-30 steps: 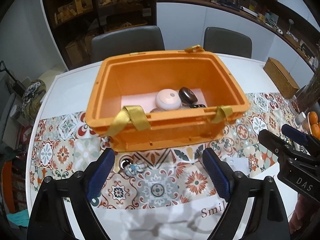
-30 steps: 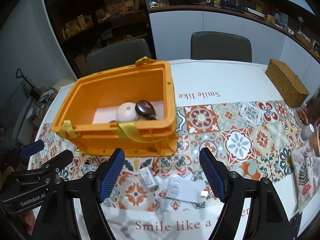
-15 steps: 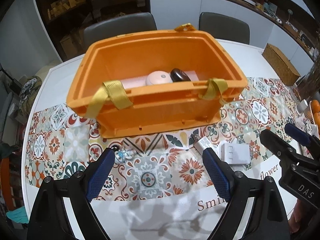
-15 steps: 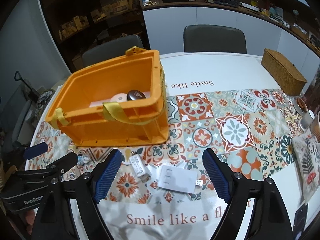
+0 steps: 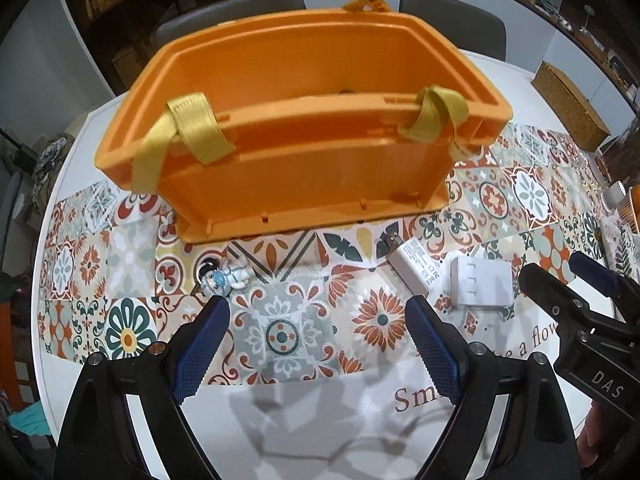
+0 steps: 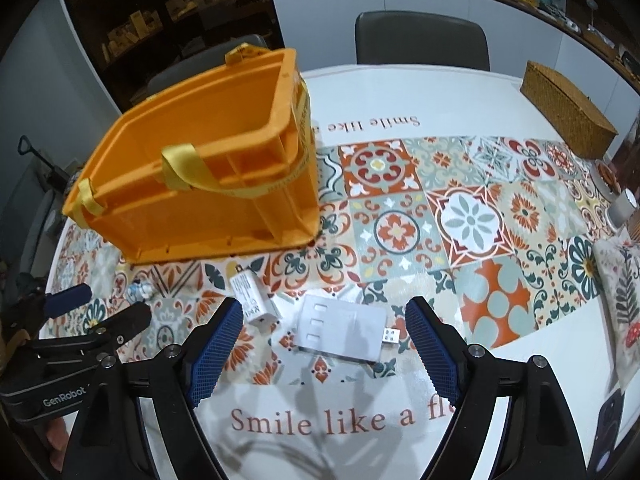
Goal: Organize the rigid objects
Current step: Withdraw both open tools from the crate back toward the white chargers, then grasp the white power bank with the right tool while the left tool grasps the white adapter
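A: What is different compared with one second ago?

B: Both views are now closer to the table. In the left wrist view the orange crate (image 5: 304,136) fills the upper half of the frame, and its near wall now hides the round things that were visible inside it before. The white charger (image 5: 414,266) and the flat white hub (image 5: 480,282) have come into this view at the right of centre.

A: And the fingers?

B: The left gripper (image 5: 316,316) has its fingers spread wide as before, with nothing between them. The right gripper (image 6: 324,318) has just been opening its jaws; they are spread, and the white hub (image 6: 340,332) lies on the cloth between the two tips, not touched.

A: Where are the other small things?

B: In the right wrist view the charger (image 6: 254,300) lies just beside the left blue pad (image 6: 216,352), at lower centre. A small figure keychain (image 5: 224,280) lies on the tiled runner (image 5: 532,192), just below the crate and very near the left finger tip of the left gripper.

A: What is around?

B: A wicker box (image 6: 568,110) at the upper right, two grey chairs (image 6: 422,40) at the top, and yellow straps (image 5: 196,132) hanging over the crate rim. The crate stands directly behind the small things.
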Motion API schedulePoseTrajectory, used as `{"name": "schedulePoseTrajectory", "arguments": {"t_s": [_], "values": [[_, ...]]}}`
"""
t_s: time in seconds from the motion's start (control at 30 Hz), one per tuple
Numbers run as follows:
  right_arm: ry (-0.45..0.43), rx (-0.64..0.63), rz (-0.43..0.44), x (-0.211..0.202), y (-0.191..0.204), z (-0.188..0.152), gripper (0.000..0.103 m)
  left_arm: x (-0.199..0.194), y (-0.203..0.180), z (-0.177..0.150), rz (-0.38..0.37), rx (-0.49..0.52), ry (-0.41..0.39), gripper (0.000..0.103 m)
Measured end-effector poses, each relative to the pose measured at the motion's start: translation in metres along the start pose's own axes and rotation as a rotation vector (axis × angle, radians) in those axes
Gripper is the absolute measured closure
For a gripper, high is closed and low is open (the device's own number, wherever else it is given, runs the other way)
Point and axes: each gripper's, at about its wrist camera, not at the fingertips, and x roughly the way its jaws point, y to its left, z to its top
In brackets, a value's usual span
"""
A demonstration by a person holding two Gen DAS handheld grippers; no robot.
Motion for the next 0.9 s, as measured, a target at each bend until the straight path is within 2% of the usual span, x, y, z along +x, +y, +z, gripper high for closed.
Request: {"name": "schedulePoseTrajectory", "arguments": {"t_s": [0.37, 0.57, 0.9], "values": [[0.056, 0.039, 0.013, 0.021, -0.010, -0.022, 0.019, 0.016, -0.007, -0.013, 0.030, 0.024, 0.029, 0.013], [0.076, 0.056, 0.027, 0.031, -0.015, -0.034, 0.012, 0.021, -0.015, -0.021, 0.041, 0.053, 0.034, 0.013], [0.127, 0.087, 0.017, 0.055, -0.020, -0.037, 0.011, 0.040, -0.012, -0.024, 0.048, 0.048, 0.068, 0.013]]}}
